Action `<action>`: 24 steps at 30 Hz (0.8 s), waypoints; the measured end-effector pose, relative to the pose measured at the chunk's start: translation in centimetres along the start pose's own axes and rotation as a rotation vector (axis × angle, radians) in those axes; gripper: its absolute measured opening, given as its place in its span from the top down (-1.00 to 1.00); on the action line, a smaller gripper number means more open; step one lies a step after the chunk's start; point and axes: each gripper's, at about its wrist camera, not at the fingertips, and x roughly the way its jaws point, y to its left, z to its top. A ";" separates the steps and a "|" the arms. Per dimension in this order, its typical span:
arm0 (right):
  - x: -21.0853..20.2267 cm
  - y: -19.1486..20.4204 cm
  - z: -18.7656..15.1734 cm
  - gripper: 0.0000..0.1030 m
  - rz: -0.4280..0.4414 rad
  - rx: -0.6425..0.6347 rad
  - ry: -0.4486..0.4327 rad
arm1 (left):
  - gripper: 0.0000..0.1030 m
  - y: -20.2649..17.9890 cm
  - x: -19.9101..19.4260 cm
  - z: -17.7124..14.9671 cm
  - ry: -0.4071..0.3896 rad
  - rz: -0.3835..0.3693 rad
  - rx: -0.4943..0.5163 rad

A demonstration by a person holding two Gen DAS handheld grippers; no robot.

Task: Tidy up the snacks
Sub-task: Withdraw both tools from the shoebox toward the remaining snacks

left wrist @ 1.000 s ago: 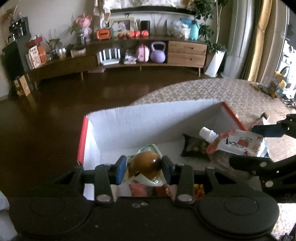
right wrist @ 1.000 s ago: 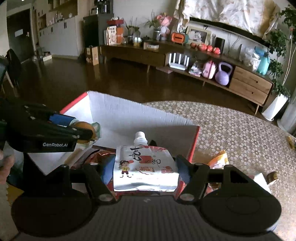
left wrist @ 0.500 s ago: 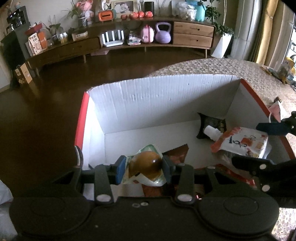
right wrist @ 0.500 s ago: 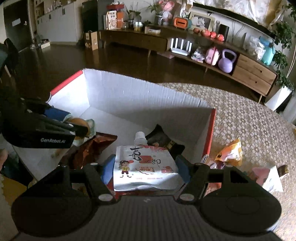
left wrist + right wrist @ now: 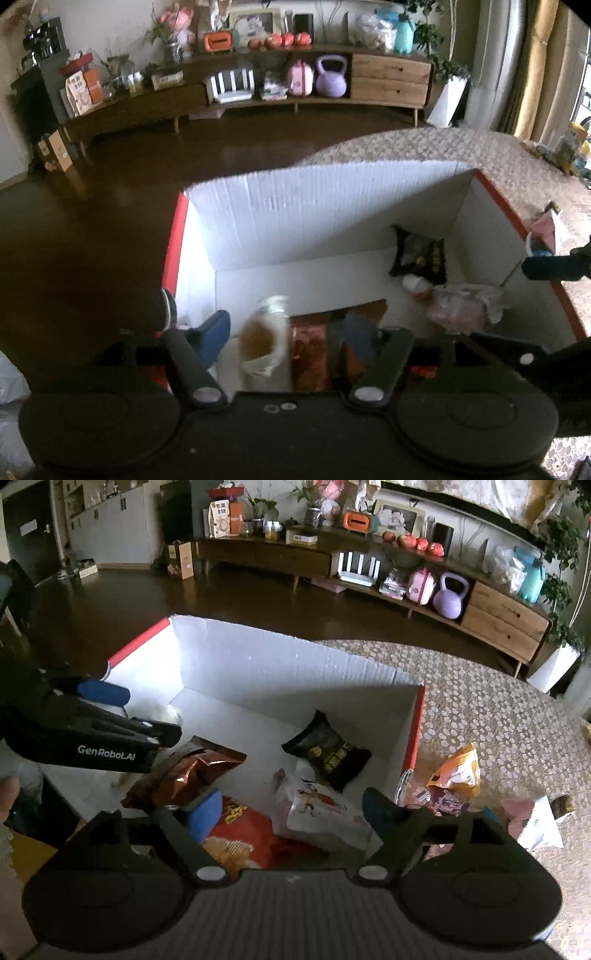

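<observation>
Both your grippers tilt steeply down over the near edge of the open white box (image 5: 314, 221) with its red outer rim; your left gripper (image 5: 284, 332) has just been spreading its jaws, and the blurred bun packet (image 5: 264, 339) sits between the blue pads without either pad pressing on it, so that gripper is open; the packet shows motion blur just beyond the box's near wall, at the left, beside a reddish-brown bag (image 5: 310, 350); your right gripper (image 5: 291, 808) has also just been widening, its pads stand clear on either side of the white spouted pouch (image 5: 321, 808), which lies blurred in the near right part of the box, so it too is open and holds nothing; a red chip bag (image 5: 240, 830) lies under the left pad of that gripper, a crumpled brown bag (image 5: 192, 771) to its left, and a black snack bag (image 5: 327, 751) leans toward the far right corner; outside the box on the patterned mat (image 5: 498, 709), to the right, lie an orange packet (image 5: 458, 768) and a few other wrappers; in the right view your left gripper reaches in from the left edge, over the box's left side.
</observation>
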 end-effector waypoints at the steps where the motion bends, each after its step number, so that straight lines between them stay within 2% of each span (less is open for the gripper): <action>1: -0.3 0.0 -0.1 -0.62 0.004 0.004 -0.005 | -0.45 -0.1 -0.3 0.0 -0.005 0.001 0.000; 5: -1.9 -0.1 -0.2 -0.63 0.011 0.018 -0.033 | -0.60 -0.5 -1.4 -0.2 -0.030 0.006 -0.008; 8: -3.1 -0.2 -0.4 -0.82 0.011 0.023 -0.053 | -0.67 -0.8 -2.4 -0.2 -0.051 -0.004 -0.018; 17: -7.7 -1.7 -1.7 -0.84 0.005 0.075 -0.129 | -0.85 -2.4 -6.5 -0.2 -0.153 -0.049 -0.031; 19: -8.9 -2.5 -2.2 -0.98 0.010 0.104 -0.152 | -0.90 -3.2 -7.4 -0.2 -0.175 -0.057 -0.021; 21: -10.0 -3.1 -2.7 -1.00 0.013 0.129 -0.182 | -0.98 -4.2 -8.1 -0.3 -0.195 -0.064 -0.012; 24: -11.6 -4.2 -3.7 -1.00 0.018 0.149 -0.213 | -0.99 -5.5 -9.3 -0.4 -0.233 -0.082 -0.003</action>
